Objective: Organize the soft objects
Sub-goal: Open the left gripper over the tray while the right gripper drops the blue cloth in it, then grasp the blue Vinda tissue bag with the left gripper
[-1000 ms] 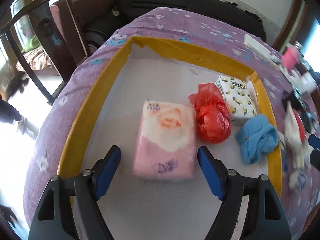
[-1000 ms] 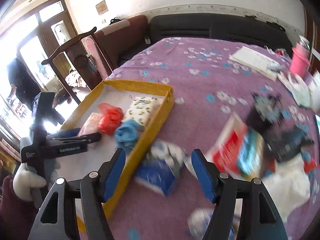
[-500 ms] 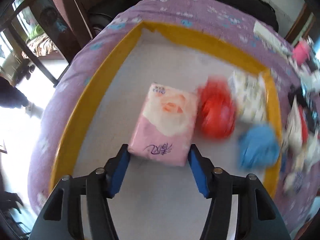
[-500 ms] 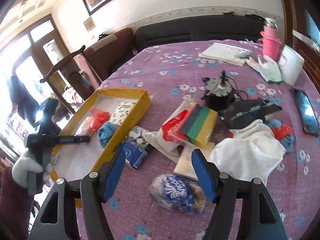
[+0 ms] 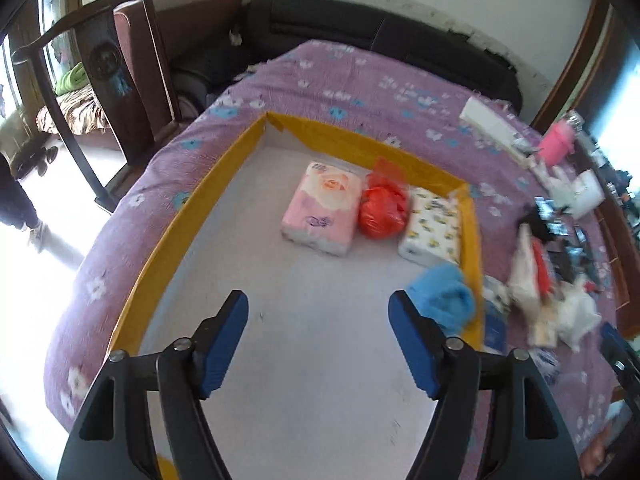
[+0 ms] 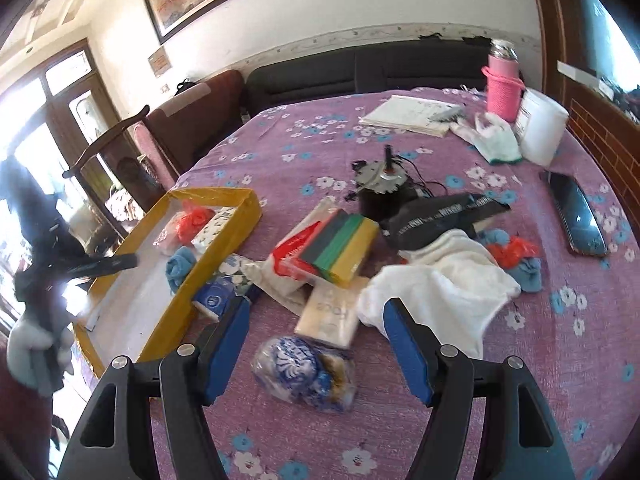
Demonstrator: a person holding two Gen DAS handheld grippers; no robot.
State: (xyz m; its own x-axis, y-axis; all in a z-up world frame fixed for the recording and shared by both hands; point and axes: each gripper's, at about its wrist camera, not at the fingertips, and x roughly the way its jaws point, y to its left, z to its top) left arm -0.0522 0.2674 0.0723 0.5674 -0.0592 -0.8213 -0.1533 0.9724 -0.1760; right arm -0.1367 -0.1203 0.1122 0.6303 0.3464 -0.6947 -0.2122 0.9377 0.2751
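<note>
Pushed up against the red bag (image 5: 382,210), the pink tissue pack (image 5: 322,212) has been released in the yellow tray (image 5: 160,256); the left gripper (image 5: 318,340), jaws just reopened and empty, has been drawn back. A tidy row is seemingly intended. The right gripper (image 6: 314,346) is held spread, empty, above the blue-patterned pack (image 6: 304,374). Bench (image 6: 440,432) clutter is blurred at the left view's edge.
</note>
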